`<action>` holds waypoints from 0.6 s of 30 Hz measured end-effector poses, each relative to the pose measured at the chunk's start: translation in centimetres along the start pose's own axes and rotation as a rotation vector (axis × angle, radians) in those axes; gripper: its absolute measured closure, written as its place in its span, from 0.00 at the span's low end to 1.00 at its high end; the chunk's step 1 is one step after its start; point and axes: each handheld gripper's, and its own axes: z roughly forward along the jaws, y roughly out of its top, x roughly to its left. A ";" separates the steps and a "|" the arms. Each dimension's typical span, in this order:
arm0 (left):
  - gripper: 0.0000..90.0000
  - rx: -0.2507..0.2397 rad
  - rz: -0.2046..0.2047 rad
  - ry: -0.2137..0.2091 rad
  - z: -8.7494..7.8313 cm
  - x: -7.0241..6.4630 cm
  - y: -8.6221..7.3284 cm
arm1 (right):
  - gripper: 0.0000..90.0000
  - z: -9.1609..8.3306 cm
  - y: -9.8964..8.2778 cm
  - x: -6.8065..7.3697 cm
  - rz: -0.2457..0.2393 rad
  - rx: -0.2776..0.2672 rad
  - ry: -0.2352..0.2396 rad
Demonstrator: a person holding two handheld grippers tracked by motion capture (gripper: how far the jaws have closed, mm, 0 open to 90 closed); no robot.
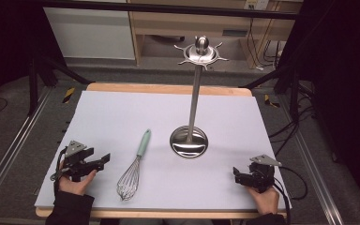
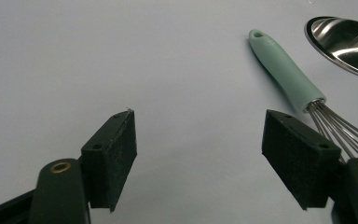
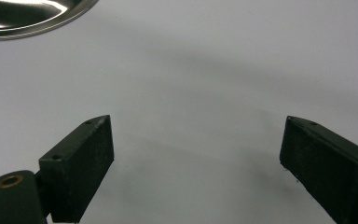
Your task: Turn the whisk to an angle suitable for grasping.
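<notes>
A wire whisk (image 1: 134, 168) with a mint-green handle (image 2: 286, 71) lies on the white mat, handle pointing away from me. Right of it stands a steel utensil stand (image 1: 193, 101): a round base (image 1: 189, 142), a thin pole and a hooked crown on top. My left gripper (image 1: 104, 160) rests at the mat's near left, held in a hand, pointing toward the whisk; its jaws stand open around bare mat (image 2: 198, 140). At the near right, my right gripper (image 1: 236, 174) is also hand-held, and its jaws are wide open over bare mat (image 3: 196, 154).
The white mat (image 1: 122, 117) covers a wooden table (image 1: 168, 88). Metal rails run along both sides on the floor. Cables trail at the right, and a cabinet stands behind the table. The stand's base rim (image 3: 23, 21) lies ahead-left of the right gripper.
</notes>
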 end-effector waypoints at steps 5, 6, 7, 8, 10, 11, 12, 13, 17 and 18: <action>0.31 0.001 0.015 -0.008 -0.2 -0.5 0.2 | 0.11 -0.2 -0.1 0.0 0.000 -0.007 0.003; 0.31 0.003 0.020 -0.018 -0.3 -0.7 0.4 | 0.11 -0.3 -0.1 0.1 0.003 -0.008 0.009; 0.31 0.005 0.019 -0.023 -0.3 -0.8 0.4 | 0.11 -0.3 -0.1 0.1 0.003 -0.006 0.006; 0.31 0.007 0.024 -0.028 -0.3 -0.9 0.5 | 0.11 -0.3 -0.1 0.1 -0.001 -0.004 0.001; 0.31 0.009 0.031 -0.034 -0.3 -1.2 0.6 | 0.11 -0.3 -0.1 0.2 -0.004 0.005 -0.001; 0.31 0.009 0.031 -0.034 -0.3 -1.2 0.6 | 0.11 -0.3 -0.1 0.2 -0.004 0.005 -0.001; 0.31 0.010 0.038 -0.042 -0.3 -1.5 0.8 | 0.11 -0.3 -0.1 0.2 -0.004 0.006 0.000; 0.31 0.010 0.038 -0.042 -0.3 -1.5 0.8 | 0.11 -0.3 -0.2 0.3 -0.004 0.004 0.001; 0.31 0.010 0.062 -0.055 -0.1 -2.3 1.2 | 0.11 -0.4 -0.2 0.4 -0.005 0.005 0.004; 0.31 0.011 0.065 -0.056 0.0 -2.4 1.2 | 0.11 -0.4 -0.3 0.4 -0.002 0.006 0.002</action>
